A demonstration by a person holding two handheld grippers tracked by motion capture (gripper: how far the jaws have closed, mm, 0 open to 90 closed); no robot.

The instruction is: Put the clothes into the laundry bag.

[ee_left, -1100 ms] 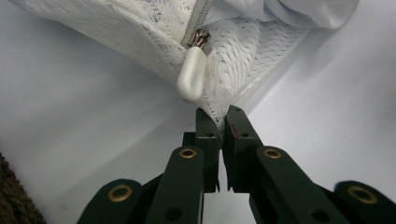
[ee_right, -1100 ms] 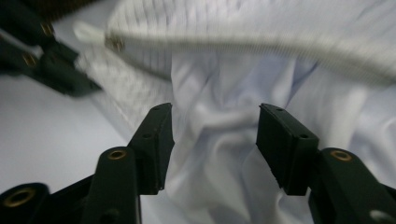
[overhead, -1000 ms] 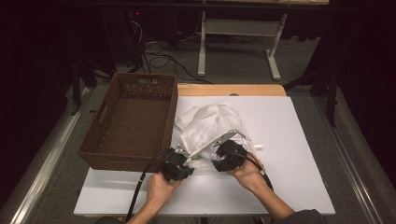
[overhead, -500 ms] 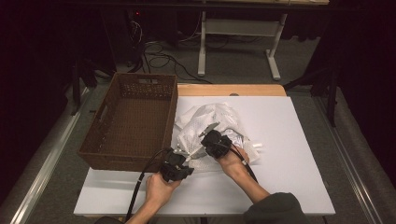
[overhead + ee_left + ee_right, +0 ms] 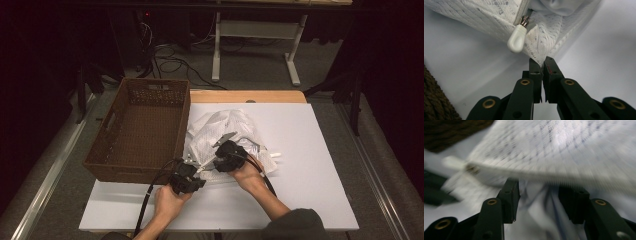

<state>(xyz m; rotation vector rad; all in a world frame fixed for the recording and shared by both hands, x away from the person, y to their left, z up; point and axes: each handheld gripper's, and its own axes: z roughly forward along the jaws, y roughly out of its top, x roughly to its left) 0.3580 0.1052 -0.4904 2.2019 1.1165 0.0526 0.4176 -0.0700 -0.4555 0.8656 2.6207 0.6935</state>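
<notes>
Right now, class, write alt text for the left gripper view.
The left gripper pinches a corner of a white mesh laundry bag lying on a white table. The bag's white zipper pull hangs just above the jaws.

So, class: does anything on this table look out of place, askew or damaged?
Nothing looks damaged. The white mesh bag lies crumpled beside the wicker basket, its zip part open with cloth showing inside. The left tool pinches its corner by the zip pull; the right tool stands open.

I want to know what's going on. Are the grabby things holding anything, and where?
The left gripper pinches a corner of the white mesh bag, beside its zip pull. The right gripper has just been opening; it grips nothing.
</notes>
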